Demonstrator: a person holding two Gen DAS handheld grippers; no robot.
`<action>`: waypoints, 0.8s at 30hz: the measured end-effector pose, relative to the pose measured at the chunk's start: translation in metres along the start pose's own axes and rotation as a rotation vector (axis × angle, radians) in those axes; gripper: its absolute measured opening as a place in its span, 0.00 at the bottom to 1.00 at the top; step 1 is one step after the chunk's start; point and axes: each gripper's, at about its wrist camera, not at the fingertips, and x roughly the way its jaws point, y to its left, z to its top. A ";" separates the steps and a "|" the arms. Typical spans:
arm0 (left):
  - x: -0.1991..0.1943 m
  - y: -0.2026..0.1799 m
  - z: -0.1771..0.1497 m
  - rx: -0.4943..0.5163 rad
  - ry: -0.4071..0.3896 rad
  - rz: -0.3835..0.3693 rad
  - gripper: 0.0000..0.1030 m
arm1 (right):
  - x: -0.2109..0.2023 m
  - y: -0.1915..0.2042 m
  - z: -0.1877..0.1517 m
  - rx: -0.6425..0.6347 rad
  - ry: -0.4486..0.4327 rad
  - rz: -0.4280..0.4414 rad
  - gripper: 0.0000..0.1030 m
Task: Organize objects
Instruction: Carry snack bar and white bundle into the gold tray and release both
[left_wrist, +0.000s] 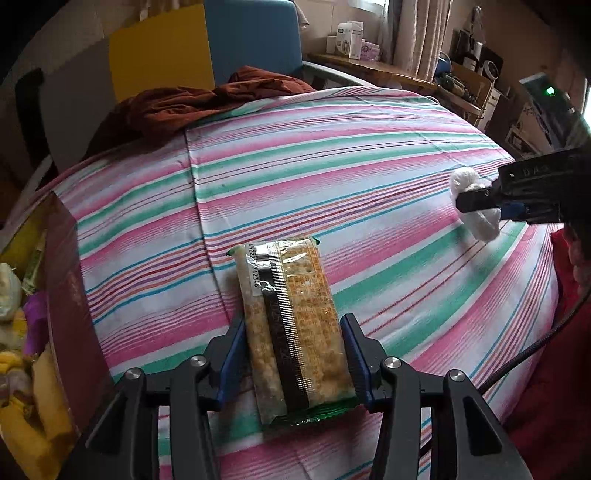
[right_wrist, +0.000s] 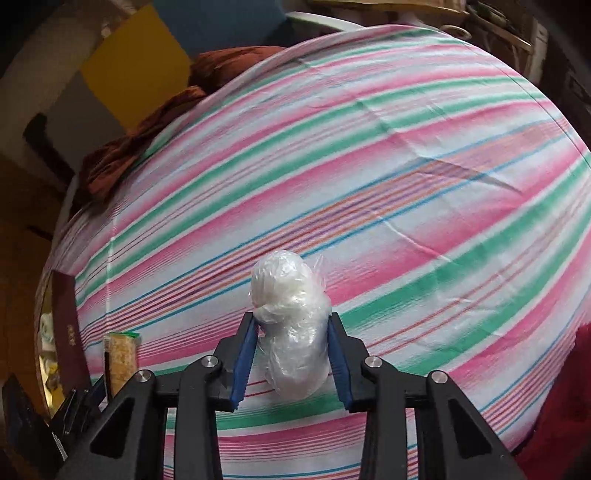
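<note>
Left wrist view: The left tool (left_wrist: 295, 347) is clamped on a cracker packet (left_wrist: 291, 321), which is held lengthwise between the blue pads (left_wrist: 356, 350) and extends away from the camera toward 12 o'clock. The packet is carried above a striped bedsheet (left_wrist: 332, 147). At 9 o'clock, a dark red box (left_wrist: 70, 280) is seen at the bed's edge; wrapped items, yellow, purple and pale, are already collected inside it. At 3 o'clock, the right tool (left_wrist: 476, 205) is seen gripping a white plastic-wrapped bundle (left_wrist: 471, 199). A rust-coloured cloth (left_wrist: 207, 103) is bunched at 11 o'clock on the far side of the bed.

Right wrist view: The right tool (right_wrist: 291, 354) is closed on the white plastic-wrapped bundle (right_wrist: 291, 325), with both pads pressed against its sides; the bundle stands roughly upright against the sheet (right_wrist: 369, 147). Whether it is lifted clear of the sheet cannot be told. At 8 o'clock, the cracker packet (right_wrist: 123, 362) and the box (right_wrist: 68, 332) are visible close together.

Task progress: Several items are judged to be already stowed in the box. Two items remain in hand, the packet and the bundle. No other loose items are seen on the sheet apart from the cloth. The packet is nearer the box and is judged likely to be deposited first; the bundle is well apart from it and must be carried across toward 9 o'clock.
</note>
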 end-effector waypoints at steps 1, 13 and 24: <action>-0.002 0.000 -0.002 -0.002 -0.001 -0.004 0.49 | 0.001 0.002 -0.002 -0.008 0.007 0.005 0.36; -0.059 0.019 -0.004 -0.038 -0.112 -0.028 0.49 | 0.002 0.008 -0.003 -0.026 0.022 -0.039 0.36; -0.110 0.046 -0.011 -0.094 -0.210 0.001 0.49 | 0.010 0.017 -0.003 -0.056 0.032 -0.073 0.36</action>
